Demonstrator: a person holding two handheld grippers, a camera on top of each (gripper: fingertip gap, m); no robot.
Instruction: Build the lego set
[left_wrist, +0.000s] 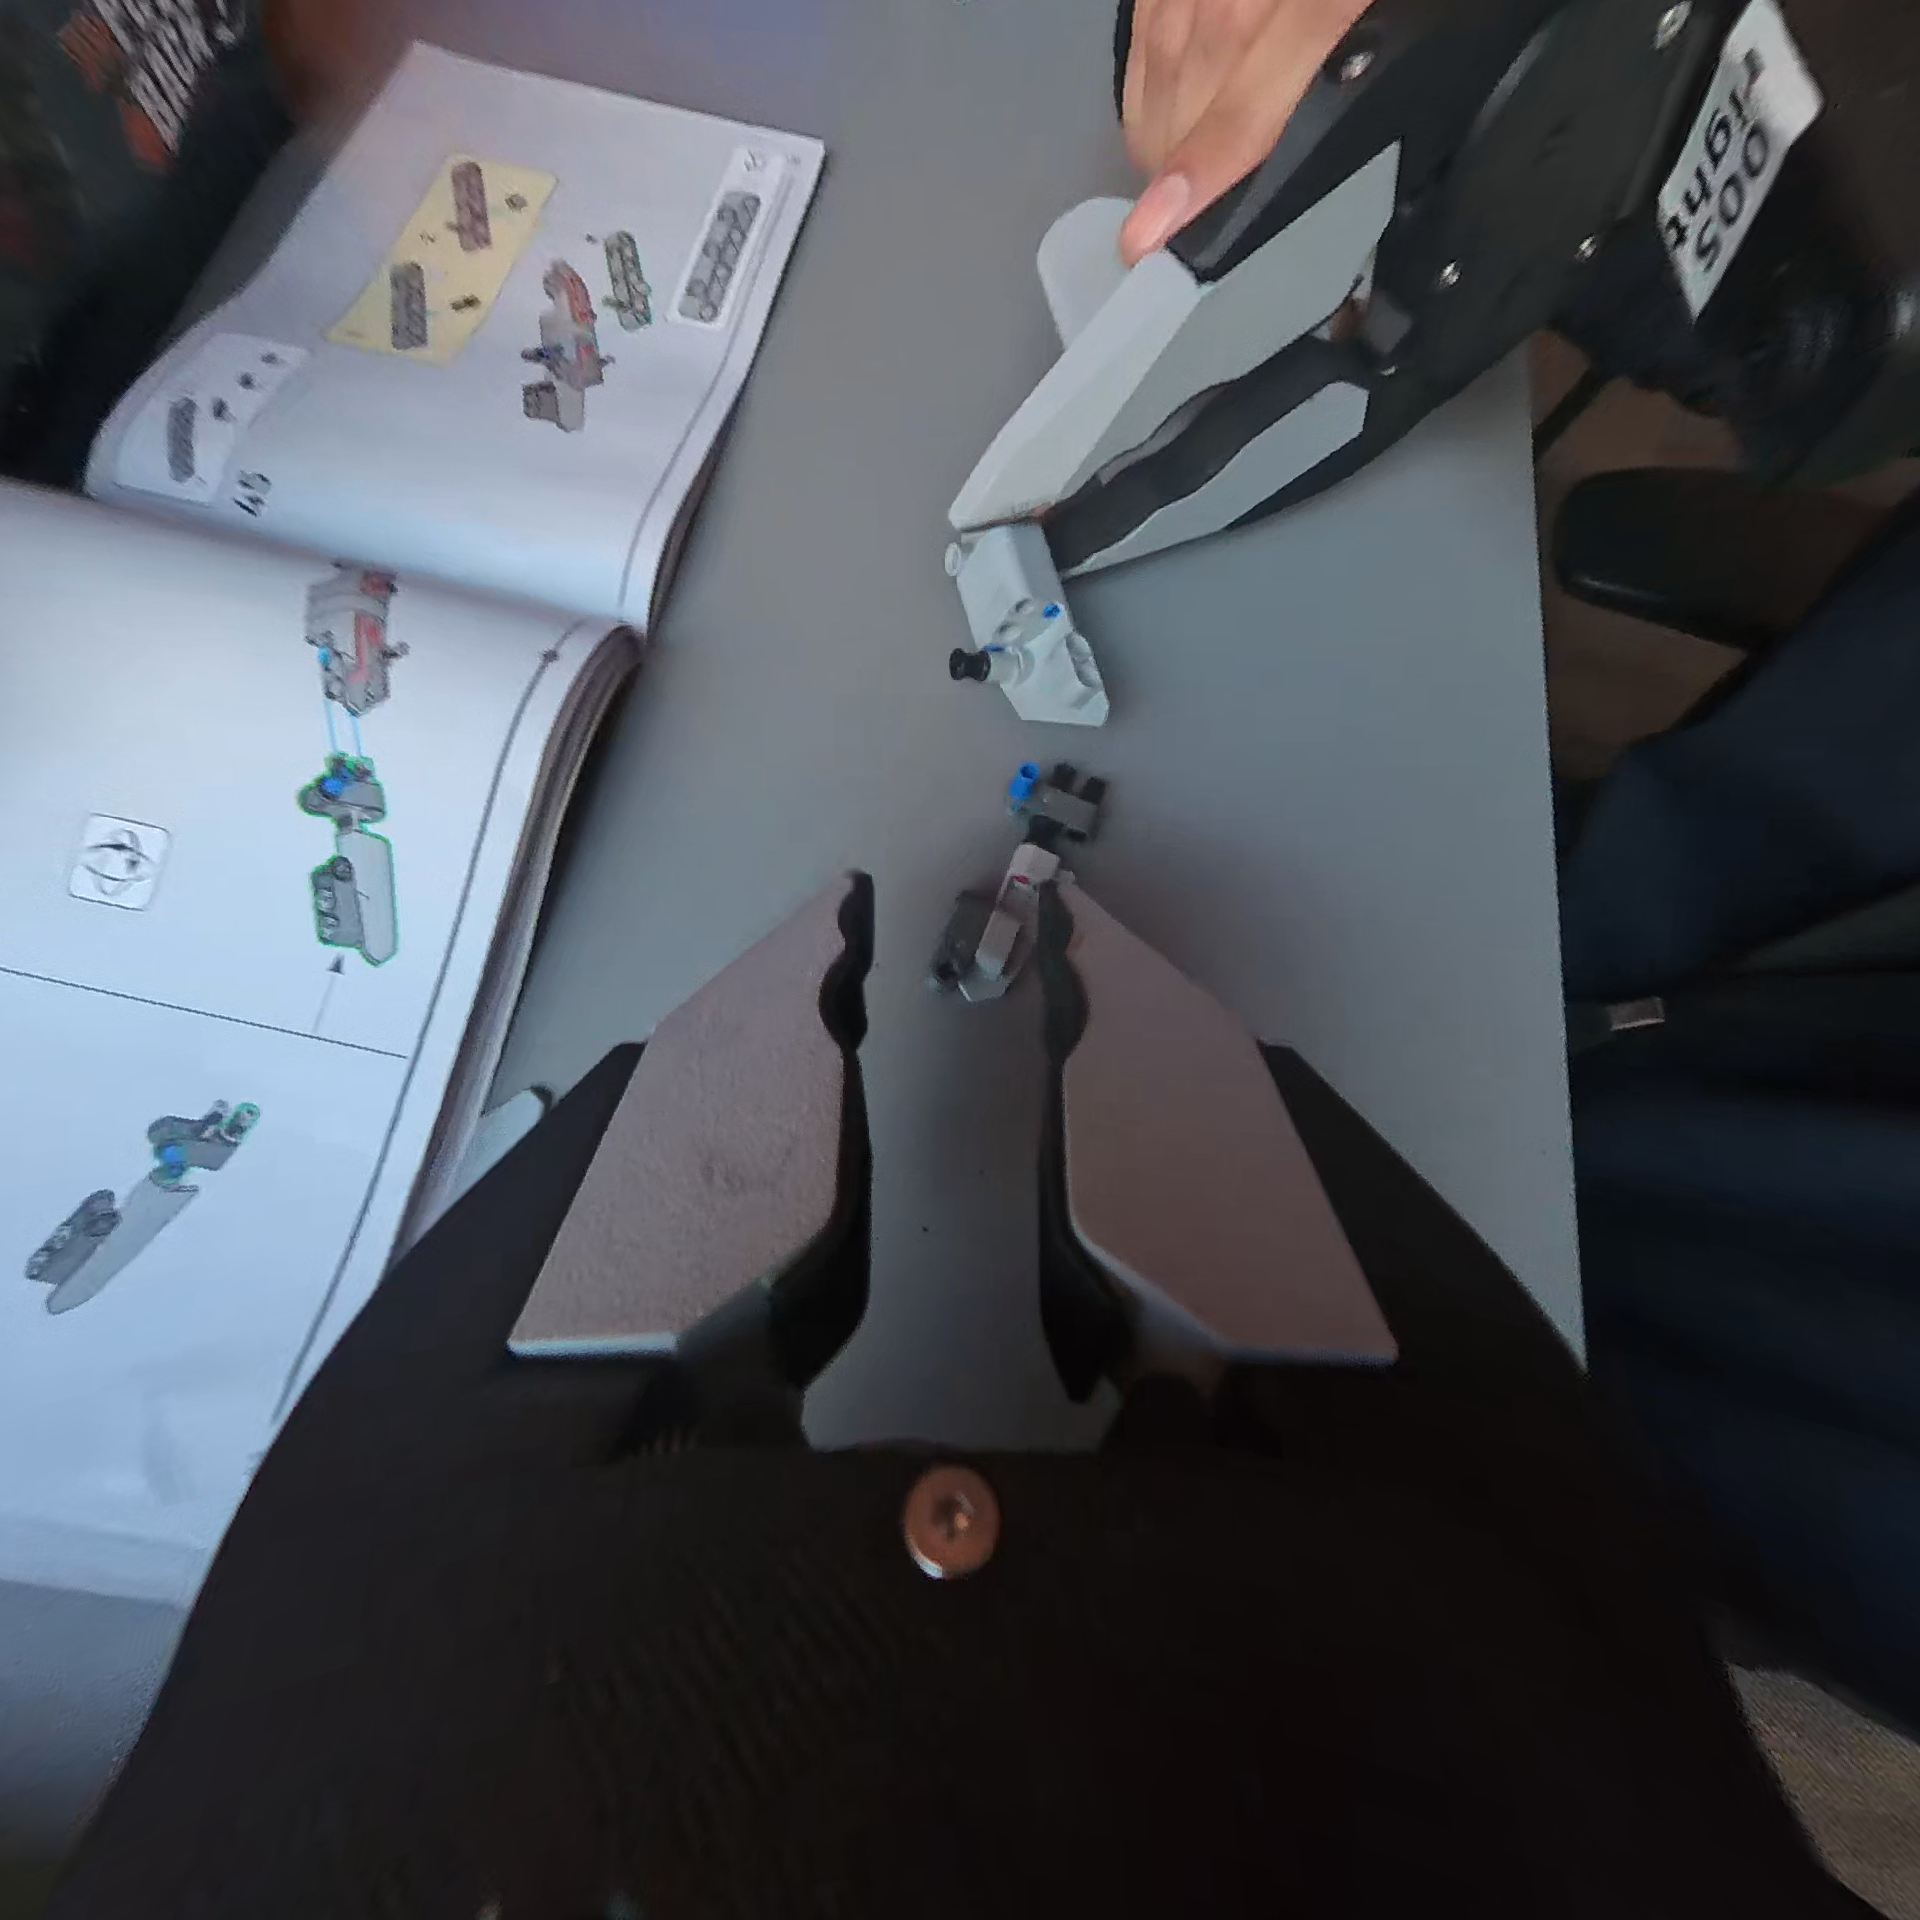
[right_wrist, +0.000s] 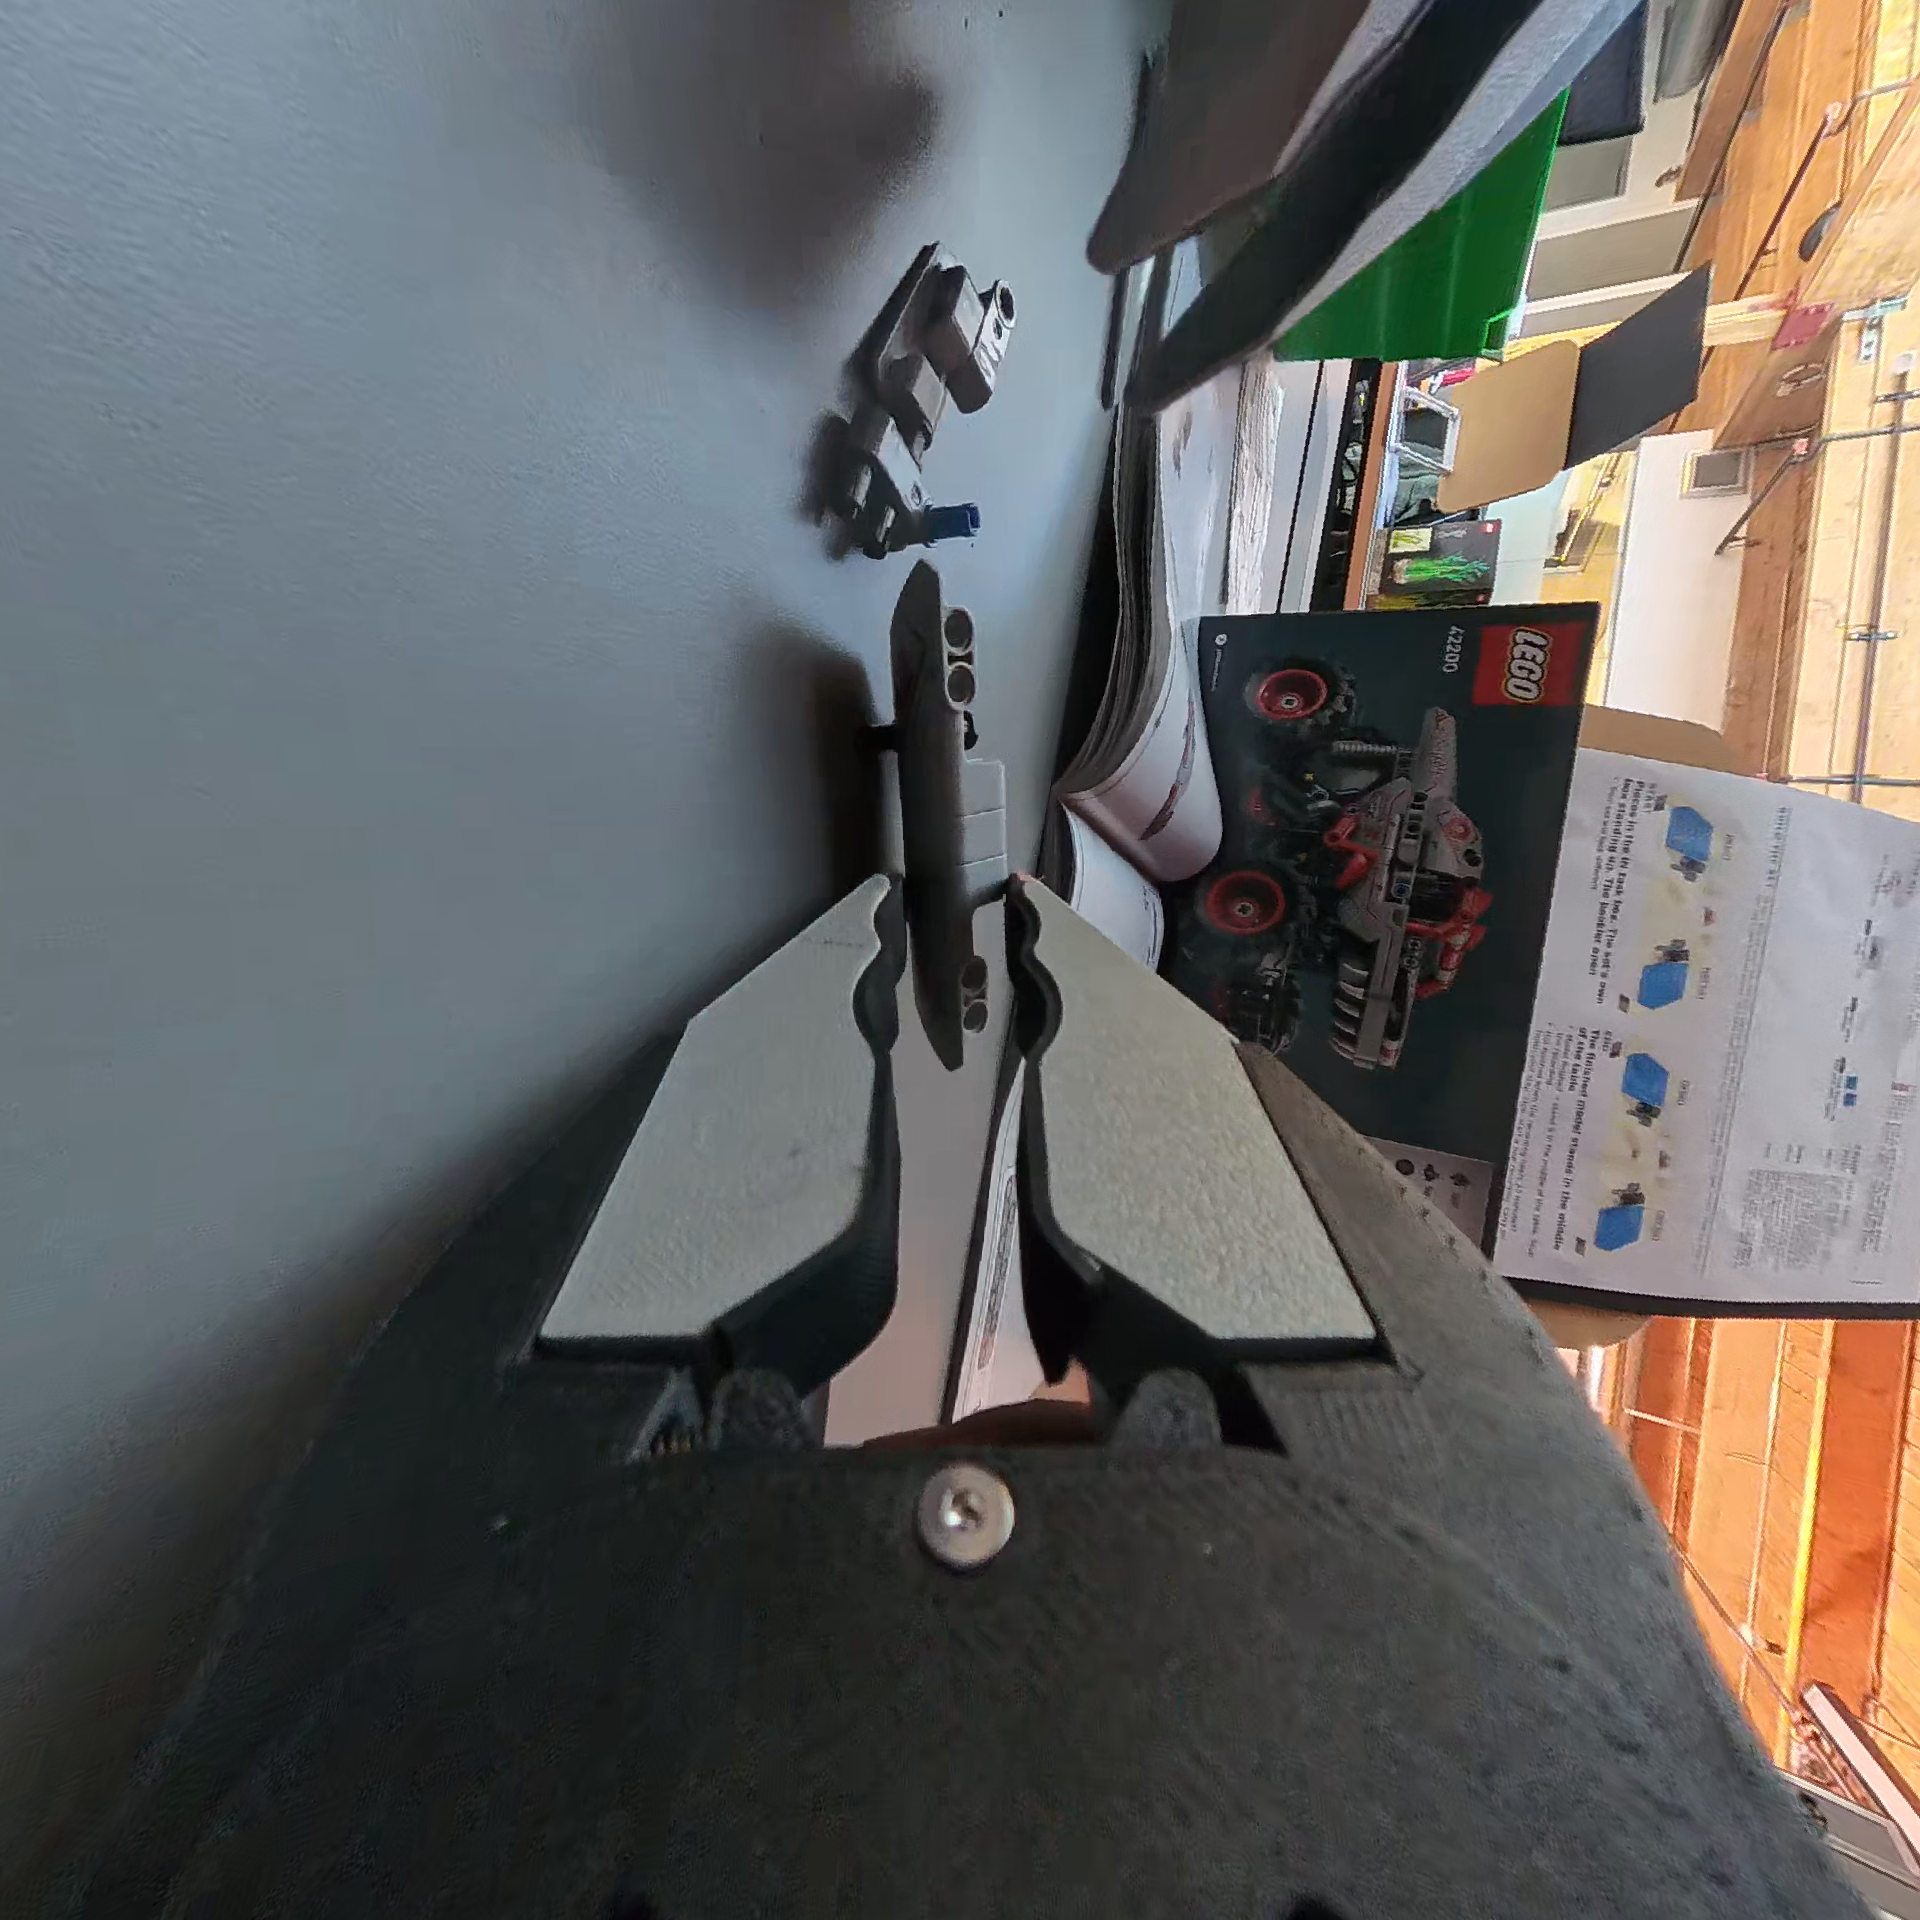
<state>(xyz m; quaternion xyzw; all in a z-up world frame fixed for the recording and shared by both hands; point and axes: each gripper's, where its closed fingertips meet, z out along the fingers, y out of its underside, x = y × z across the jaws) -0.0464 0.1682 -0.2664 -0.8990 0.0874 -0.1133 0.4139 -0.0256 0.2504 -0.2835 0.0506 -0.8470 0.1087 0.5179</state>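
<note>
The left tongs (left_wrist: 951, 914) point forward and down, their two grey fingers (left_wrist: 727, 1091) spread with a clear gap between the black inner pads. The right finger's tip lies just beside a small piece, without clamping it. The right tongs (right_wrist: 951, 935) are rolled onto their side, fingers (right_wrist: 748, 1122) drawn in close on either flank of a long grey piece; whether the pads press it is hard to tell. A bare hand (left_wrist: 1205, 104) grips the right tongs from above, thumb laid along one finger.
</note>
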